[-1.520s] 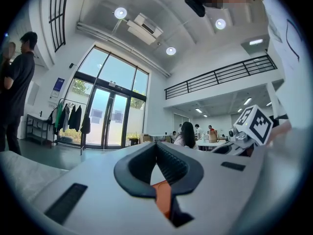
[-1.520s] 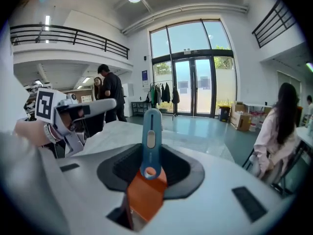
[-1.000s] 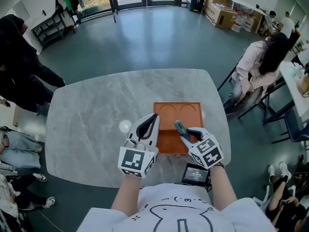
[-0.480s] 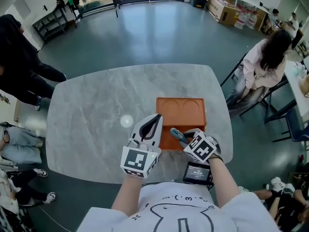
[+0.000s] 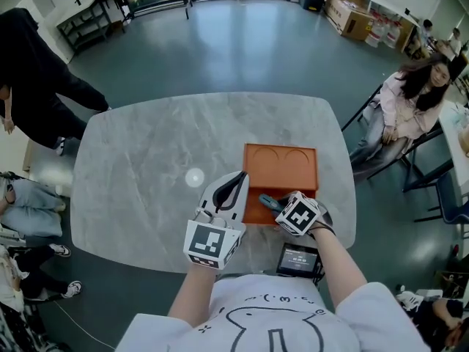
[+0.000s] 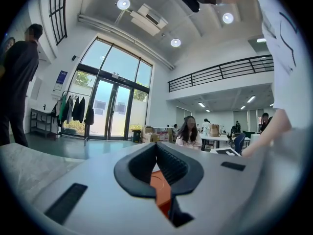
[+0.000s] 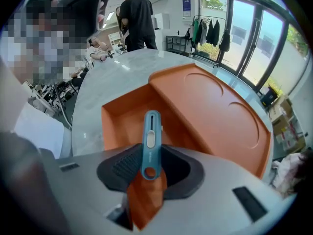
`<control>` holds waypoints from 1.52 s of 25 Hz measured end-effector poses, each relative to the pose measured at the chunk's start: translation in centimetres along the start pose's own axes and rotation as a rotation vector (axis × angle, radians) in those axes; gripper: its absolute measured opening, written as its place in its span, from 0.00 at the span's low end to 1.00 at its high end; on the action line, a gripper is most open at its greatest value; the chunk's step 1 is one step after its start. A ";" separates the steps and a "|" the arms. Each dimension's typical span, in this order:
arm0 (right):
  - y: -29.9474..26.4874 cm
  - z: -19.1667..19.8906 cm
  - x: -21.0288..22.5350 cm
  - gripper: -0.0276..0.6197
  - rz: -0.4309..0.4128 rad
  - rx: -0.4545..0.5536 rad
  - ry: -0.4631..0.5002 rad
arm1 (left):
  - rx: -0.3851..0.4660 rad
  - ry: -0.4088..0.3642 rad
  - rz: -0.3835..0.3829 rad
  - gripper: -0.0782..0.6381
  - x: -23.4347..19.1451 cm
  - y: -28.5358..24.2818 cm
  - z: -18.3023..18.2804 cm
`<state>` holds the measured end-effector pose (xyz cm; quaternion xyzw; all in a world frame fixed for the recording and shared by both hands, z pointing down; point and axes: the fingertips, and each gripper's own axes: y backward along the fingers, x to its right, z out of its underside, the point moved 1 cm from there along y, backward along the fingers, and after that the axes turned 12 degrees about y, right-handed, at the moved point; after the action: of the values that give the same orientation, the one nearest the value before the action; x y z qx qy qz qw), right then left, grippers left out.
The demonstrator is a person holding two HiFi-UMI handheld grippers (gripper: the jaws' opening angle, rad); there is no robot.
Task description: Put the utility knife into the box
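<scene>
**Utility knife held over the box's open tray, not yet released**

1. Small dark device with a lit screen, at the near edge of the table. Its display is too small to read.
2. Left gripper, white with a black-and-white marker cube. Its jaws are closed tip to tip with nothing between them. It hangs just left of the box and takes no part in the work.
3. Right gripper, white with the same kind of cube. Its jaws are clamped on the knife near the end with the hole.
4. Slim blue plastic utility knife with a pale slider. It points forward from the jaws, above the sunken near compartment of the box and clear of its floor.
5. Shallow orange plastic box. The near part is an open recess; the far part is a raised panel with two round impressions.
6. Grey marble-patterned table, which carries the box.

Step in hand, as judged: the carry is about done and the placing remains. The next move calls for lowering the knife into the recess, then opening the jaws.

Hard to make out:
- Whether a blade is extended cannot be told.
- In the head view the cube covers most of the knife and part of the recess.
- The left gripper view shows only a sliver of orange.
</scene>
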<state>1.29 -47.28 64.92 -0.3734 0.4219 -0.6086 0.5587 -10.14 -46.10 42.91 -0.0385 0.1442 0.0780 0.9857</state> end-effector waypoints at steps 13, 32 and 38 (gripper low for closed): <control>-1.6 0.3 0.9 0.25 0.007 -0.059 0.002 | 0.001 0.005 -0.049 0.13 -1.1 0.8 0.2; 6.8 -1.7 0.3 0.34 0.177 0.302 -0.194 | 0.021 -0.035 -0.033 0.13 2.5 1.9 -0.3; 11.5 -2.1 -0.8 0.32 0.209 0.468 -0.252 | 0.048 -0.045 -0.043 0.13 4.6 3.0 -0.7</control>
<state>3.64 -46.53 53.52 -0.2614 0.2331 -0.5775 0.7374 -6.46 -42.57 40.75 -0.0159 0.1228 0.0544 0.9908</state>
